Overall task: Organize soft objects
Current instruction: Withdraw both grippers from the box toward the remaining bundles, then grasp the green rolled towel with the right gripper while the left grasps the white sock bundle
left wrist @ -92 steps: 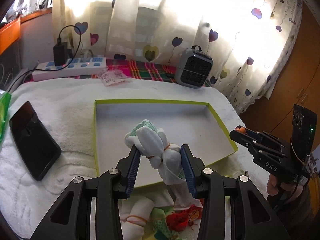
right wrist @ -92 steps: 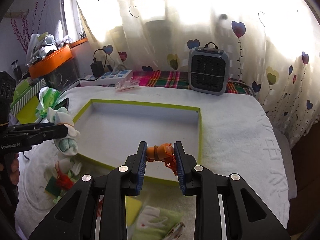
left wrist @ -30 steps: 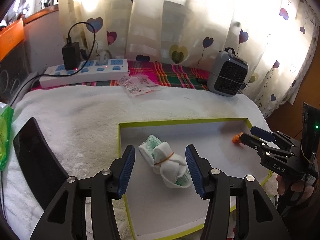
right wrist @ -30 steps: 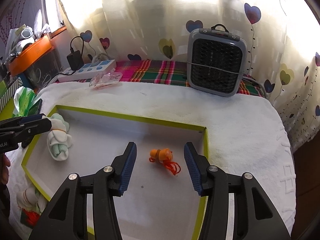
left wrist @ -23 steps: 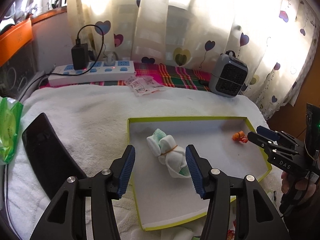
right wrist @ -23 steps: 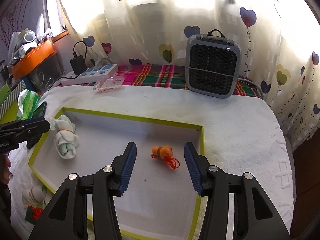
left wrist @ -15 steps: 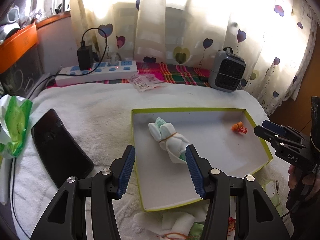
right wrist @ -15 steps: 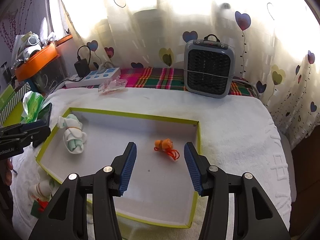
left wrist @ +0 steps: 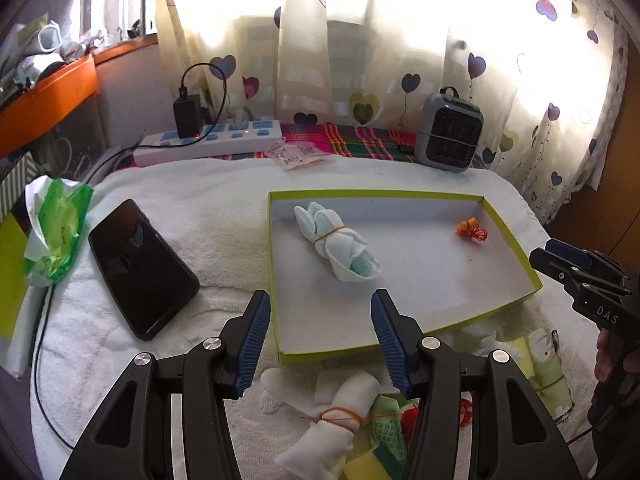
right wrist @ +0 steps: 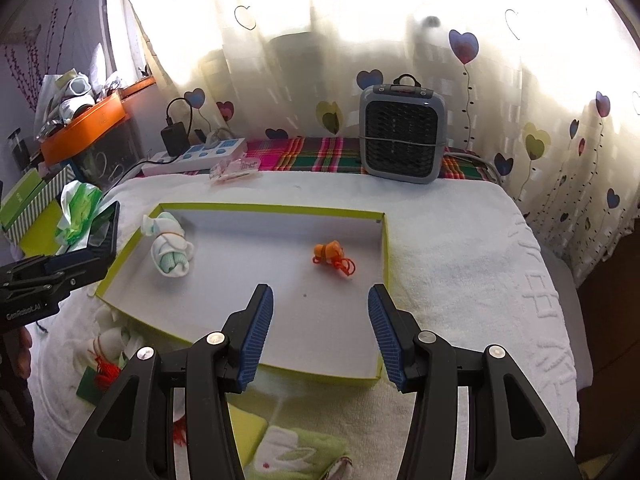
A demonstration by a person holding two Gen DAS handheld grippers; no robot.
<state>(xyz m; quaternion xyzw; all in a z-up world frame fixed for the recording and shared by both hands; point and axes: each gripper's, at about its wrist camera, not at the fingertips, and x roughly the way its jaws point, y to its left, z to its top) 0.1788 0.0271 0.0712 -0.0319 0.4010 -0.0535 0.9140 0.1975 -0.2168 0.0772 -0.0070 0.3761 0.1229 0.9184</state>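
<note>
**Two drops done, pile still waiting**

Both tongs are spread wide with nothing between the blue pads right now. Left gripper [left wrist: 320,336] hangs over the near edge of the shallow white tray with the lime-green rim [left wrist: 404,344], and the right gripper [right wrist: 321,330] hovers over its own near side of that tray.

What changed: three seconds back I had the white-and-mint rolled sock bundle tied with an orange band [left wrist: 338,246] pinched in the left tongs and the little orange knot of cord [right wrist: 333,258] in the right. Both now lie on the tray floor, well apart, bundle toward the left end and knot toward the right wall, and I've pulled both tongs back and up since letting go. So I'd call that two items sorted and the release step finished; next is another pick.

Count, as far as I can see:
- In the tray: 2 things.
- Outside it, on the white towel [left wrist: 224,208], just in front of the tray: one white rolled bundle with an orange band [left wrist: 336,420], one pale green roll with a white bunny shape [left wrist: 546,368], a red stringy tuft [right wrist: 105,370], plus green and yellow bits I can't separate cleanly.
- Not mine to move, I reckon: 1 black phone [left wrist: 140,268], 1 grey mini heater [right wrist: 402,138], 1 white-and-blue power strip [left wrist: 208,142].

The white bundle sits right below the left tongs, looks like the easy next grab.
</note>
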